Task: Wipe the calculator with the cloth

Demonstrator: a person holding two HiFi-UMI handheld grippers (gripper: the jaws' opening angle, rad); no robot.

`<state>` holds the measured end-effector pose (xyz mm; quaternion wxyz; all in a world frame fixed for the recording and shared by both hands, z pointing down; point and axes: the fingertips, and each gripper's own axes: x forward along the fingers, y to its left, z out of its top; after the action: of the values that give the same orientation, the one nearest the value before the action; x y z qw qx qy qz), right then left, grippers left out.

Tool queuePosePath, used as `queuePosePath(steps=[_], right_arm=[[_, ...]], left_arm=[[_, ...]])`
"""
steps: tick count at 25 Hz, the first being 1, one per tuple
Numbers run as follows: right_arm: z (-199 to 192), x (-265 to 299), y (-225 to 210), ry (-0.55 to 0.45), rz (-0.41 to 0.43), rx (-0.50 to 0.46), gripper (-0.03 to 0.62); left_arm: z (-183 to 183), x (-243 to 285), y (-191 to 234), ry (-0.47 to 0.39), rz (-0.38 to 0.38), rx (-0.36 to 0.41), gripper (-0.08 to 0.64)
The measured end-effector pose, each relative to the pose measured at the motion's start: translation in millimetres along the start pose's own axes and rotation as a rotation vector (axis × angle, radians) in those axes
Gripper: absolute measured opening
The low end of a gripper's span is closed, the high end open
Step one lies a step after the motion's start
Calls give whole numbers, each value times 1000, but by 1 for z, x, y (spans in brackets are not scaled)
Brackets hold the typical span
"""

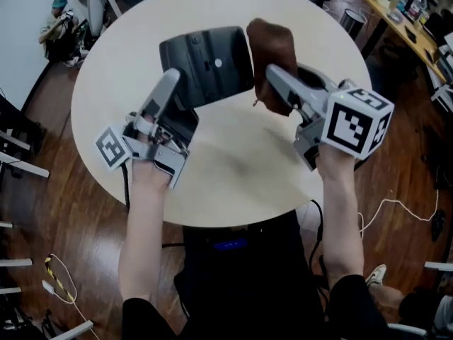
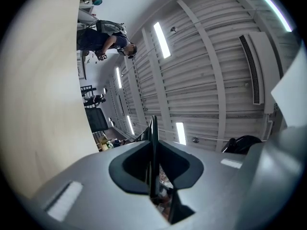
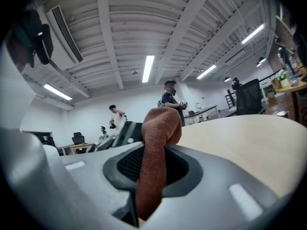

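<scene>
- Left gripper (image 1: 177, 91): jaws nearly together, clamped on the calculator (image 1: 209, 62). In the left gripper view the left gripper (image 2: 153, 163) has a thin dark slab, the calculator (image 2: 153, 145), edge-on between its pads.
- The calculator is held by its lower-left part, tilted up over the round cream table (image 1: 233, 179). The face turned to the head camera is plain dark, with one small pale round spot near the middle.
- Right gripper (image 1: 277, 76): jaws narrowly parted and pinched on the brown cloth (image 1: 272, 44). In the right gripper view the right gripper (image 3: 153, 171) pinches a fold of the cloth (image 3: 156, 143), which stands up past the fingertips and hangs down behind them.
- In the head view the cloth bunch sits just beside the calculator's upper-right edge; I cannot tell if they touch.
- Markings: each gripper carries a white cube with black square marker patterns, left cube (image 1: 112, 147), right cube (image 1: 357, 121).
</scene>
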<state>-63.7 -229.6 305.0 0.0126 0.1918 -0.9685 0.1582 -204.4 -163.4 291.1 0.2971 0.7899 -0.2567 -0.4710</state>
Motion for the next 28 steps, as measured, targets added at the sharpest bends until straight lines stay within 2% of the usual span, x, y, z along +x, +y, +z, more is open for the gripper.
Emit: queuePosePath(steps=[3,5,8,11,15,17,19,22,24,26,28], right_arm=[[10,11,58,8,167,-16,86],[10,26,80,30,214,-71,87],[8,34,70,58,174,-119,86],[4,26,38,77,75,-129,86],[-7,10,-12,88,-57,-81,86],[-5,0,-28,66,-88,-36,86],[9,-6,-23,20,-71,-15,86],[40,2,20,-39,42,-45,86],[45,18,52,-21,109,-96,86],[37,32,64,23,119,-148,87],[32,35,54,39,86,-153,86]], left_arm=[[-2,4,-6,13,3,7,57],[0,9,-11,25,-10,21,58],[-1,15,-16,34,-25,30,58],[-2,15,-18,24,-21,34,60],[-1,11,-17,7,-21,28,58],[-1,11,-16,9,-18,32,57],[-1,12,-16,20,-10,43,57],[-6,14,-18,41,-9,58,58],[-10,14,-22,51,-18,62,58],[-14,12,-26,60,-24,70,58],[-18,11,-28,72,-25,83,61]])
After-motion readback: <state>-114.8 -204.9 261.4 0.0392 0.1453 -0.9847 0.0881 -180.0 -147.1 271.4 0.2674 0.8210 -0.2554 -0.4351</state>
